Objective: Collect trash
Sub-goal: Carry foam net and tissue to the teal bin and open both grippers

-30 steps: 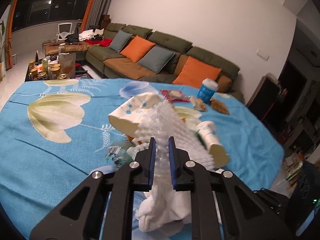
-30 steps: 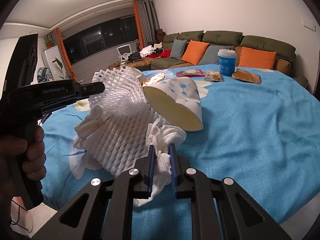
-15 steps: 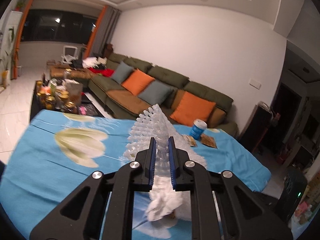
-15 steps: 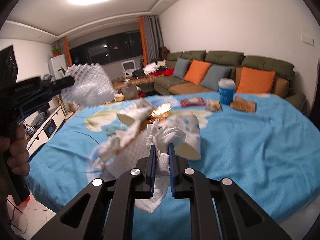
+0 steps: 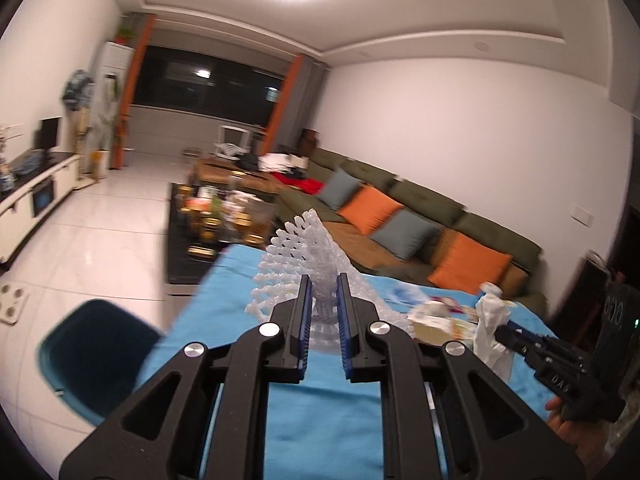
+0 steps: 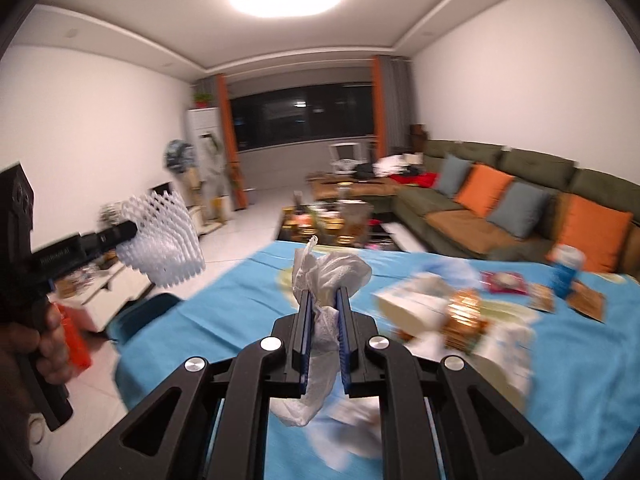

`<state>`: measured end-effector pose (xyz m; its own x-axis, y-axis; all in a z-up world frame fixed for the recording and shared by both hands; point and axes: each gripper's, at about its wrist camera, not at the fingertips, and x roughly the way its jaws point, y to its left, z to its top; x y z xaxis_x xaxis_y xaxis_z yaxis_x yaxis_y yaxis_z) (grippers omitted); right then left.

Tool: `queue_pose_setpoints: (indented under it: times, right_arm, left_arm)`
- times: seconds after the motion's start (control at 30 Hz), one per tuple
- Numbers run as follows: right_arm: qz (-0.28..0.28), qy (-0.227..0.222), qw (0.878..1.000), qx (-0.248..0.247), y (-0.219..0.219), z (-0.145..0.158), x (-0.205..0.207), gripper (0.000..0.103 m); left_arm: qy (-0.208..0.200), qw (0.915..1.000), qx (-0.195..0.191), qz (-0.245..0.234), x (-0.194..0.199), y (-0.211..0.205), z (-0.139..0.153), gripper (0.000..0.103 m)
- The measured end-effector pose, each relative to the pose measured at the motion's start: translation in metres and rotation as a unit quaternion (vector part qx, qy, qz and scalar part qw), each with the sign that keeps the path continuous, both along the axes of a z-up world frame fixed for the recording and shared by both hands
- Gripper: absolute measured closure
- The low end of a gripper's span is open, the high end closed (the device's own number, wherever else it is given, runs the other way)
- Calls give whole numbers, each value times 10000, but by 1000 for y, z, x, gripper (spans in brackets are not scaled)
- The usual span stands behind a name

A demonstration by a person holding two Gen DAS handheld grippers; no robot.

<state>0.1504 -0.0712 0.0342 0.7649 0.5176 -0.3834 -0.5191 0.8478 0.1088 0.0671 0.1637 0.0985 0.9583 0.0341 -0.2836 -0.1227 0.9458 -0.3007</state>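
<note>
My left gripper (image 5: 323,280) is shut on a white foam fruit net (image 5: 298,264) and holds it above the blue tablecloth (image 5: 320,412); the net also shows in the right wrist view (image 6: 166,240). My right gripper (image 6: 323,294) is shut on a crumpled white tissue (image 6: 332,276), lifted above the table; the tissue also shows in the left wrist view (image 5: 490,320). A tipped paper cup (image 6: 408,304), gold wrapper (image 6: 464,308) and more tissues (image 6: 508,340) lie blurred on the cloth.
A dark blue chair (image 5: 96,344) stands at the table's left edge. A blue-and-white cup (image 6: 566,268) and snack packets (image 6: 504,282) lie at the far side. A green sofa (image 6: 500,208) and cluttered coffee table (image 5: 216,220) lie beyond.
Both grippers have lifted and swung left, away from the trash pile, each carrying its piece. The net and tissue have come apart from the cup and the other litter.
</note>
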Motion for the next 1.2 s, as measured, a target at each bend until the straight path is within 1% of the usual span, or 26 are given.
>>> queue_pose_setpoints:
  times: [0.03, 0.13, 0.23, 0.4, 0.53, 0.67, 0.77, 0.83, 0.87, 0.93, 1.0, 1.13, 1.2]
  right_arm:
    - [76, 3, 10000, 2, 6, 1, 2, 93]
    - [562, 64, 9984, 37, 45, 4, 13, 93]
    - [910, 119, 9958, 13, 77, 7, 20, 93]
    - [1529, 315, 9877, -10, 141, 8, 34, 93]
    - [2040, 663, 9767, -20, 198, 6, 48, 93]
    - [2338, 1028, 9668, -129, 247, -2, 62, 93]
    - [2509, 1302, 9587, -301, 285, -13, 72, 93]
    - [2567, 1470, 9544, -412, 306, -22, 78, 93]
    - [2587, 1529, 9527, -447, 313, -26, 79, 93]
    - [2623, 1726, 9477, -575, 333, -36, 85, 93]
    - [2625, 1857, 9443, -697, 347, -48, 91, 93]
    - [2563, 2141, 9372, -1004, 378, -69, 101, 93]
    - [2540, 2263, 9332, -1155, 389, -77, 104, 93]
  left_arm:
    - [9, 9999, 6, 139, -9, 10, 1, 91]
    - [43, 9989, 3, 459, -29, 36, 4, 91]
    - [104, 9968, -1, 791, -47, 62, 4, 91]
    - [287, 9907, -30, 1333, -71, 108, 0, 90]
    - [510, 9848, -99, 1660, -89, 142, -12, 90]
    - [811, 9778, -149, 1924, -99, 178, -27, 90]
    - [1064, 9727, -216, 2051, -101, 206, -42, 91]
    - [1233, 9703, -218, 2069, -92, 223, -55, 90]
    - [1368, 9686, -203, 2066, -80, 228, -61, 90]
    - [1541, 9659, -166, 2075, -68, 241, -70, 90]
    - [1722, 9629, -145, 2073, -40, 245, -83, 90]
    - [2064, 9573, -94, 2024, -6, 256, -107, 90]
    - [2294, 9534, -154, 1953, 16, 267, -125, 90]
